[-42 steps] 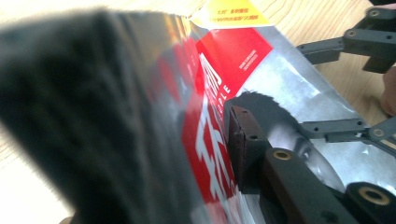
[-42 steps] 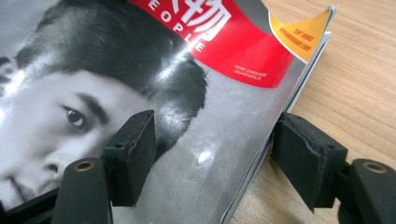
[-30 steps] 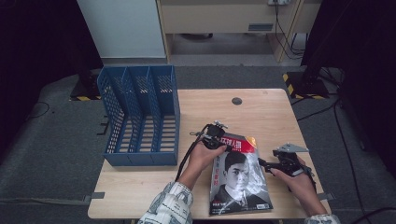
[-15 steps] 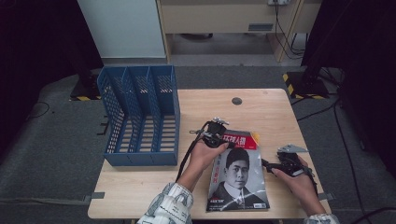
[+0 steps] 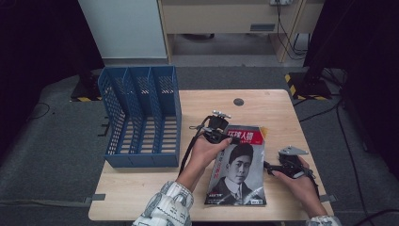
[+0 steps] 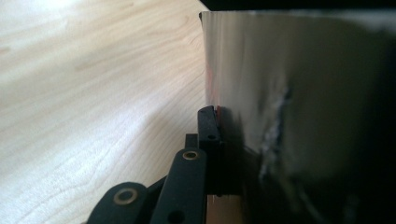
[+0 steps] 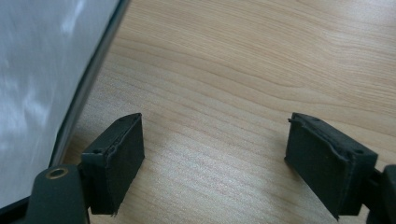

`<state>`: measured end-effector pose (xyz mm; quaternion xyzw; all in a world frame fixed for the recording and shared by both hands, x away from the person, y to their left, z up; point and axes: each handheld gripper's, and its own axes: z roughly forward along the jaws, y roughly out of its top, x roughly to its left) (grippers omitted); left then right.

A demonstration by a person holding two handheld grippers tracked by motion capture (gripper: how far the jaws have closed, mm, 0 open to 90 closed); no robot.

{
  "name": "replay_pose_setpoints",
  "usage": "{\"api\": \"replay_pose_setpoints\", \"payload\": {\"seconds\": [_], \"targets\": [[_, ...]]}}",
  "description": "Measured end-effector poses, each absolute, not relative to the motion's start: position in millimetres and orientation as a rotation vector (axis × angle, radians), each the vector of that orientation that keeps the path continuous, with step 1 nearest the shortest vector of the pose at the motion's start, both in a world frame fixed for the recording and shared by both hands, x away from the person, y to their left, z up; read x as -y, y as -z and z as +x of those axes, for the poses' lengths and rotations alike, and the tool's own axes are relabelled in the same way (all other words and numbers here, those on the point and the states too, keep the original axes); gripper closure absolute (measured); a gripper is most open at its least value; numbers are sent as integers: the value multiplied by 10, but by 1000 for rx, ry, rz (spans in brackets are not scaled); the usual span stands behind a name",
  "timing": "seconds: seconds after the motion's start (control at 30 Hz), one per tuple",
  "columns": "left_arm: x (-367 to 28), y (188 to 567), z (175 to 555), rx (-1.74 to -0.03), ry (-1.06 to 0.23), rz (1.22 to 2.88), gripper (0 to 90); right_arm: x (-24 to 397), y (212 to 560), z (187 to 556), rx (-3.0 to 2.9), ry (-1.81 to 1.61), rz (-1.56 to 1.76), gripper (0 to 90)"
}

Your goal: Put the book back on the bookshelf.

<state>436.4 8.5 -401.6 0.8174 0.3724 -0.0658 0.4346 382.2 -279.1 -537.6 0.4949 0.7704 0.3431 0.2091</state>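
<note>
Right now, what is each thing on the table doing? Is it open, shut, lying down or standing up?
Glossy magazine with a portrait cover: closed, lying on the table, top left edge pinched.
Blue plastic mesh file rack: standing at the table's left edge, all slots empty.
Left gripper: shut on the magazine's edge.
Right gripper: open, holding nothing, beside the magazine's right edge.
Light wooden table: flat, with a small dark round cap near the far edge.

The high view looked down over the light wooden table [image 5: 155, 188]; both gripper views skimmed it close, sharing the glossy portrait-cover magazine [image 5: 237, 165].

Wooden table [image 5: 263, 101] bears magazine [image 5: 238, 167] and blue file rack [image 5: 141, 117].
</note>
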Motion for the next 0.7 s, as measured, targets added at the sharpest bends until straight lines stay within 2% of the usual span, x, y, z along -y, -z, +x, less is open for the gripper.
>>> {"api": "replay_pose_setpoints", "payload": {"seconds": [0.23,0.7], "targets": [[-85,3865,4367,-911,150,2015,863,2788,5379,3825,-2142,-949,1367,193],[-194,3590,4345,-901,219,1890,863,2787,5380,3826,-2141,-945,1363,192]]}}
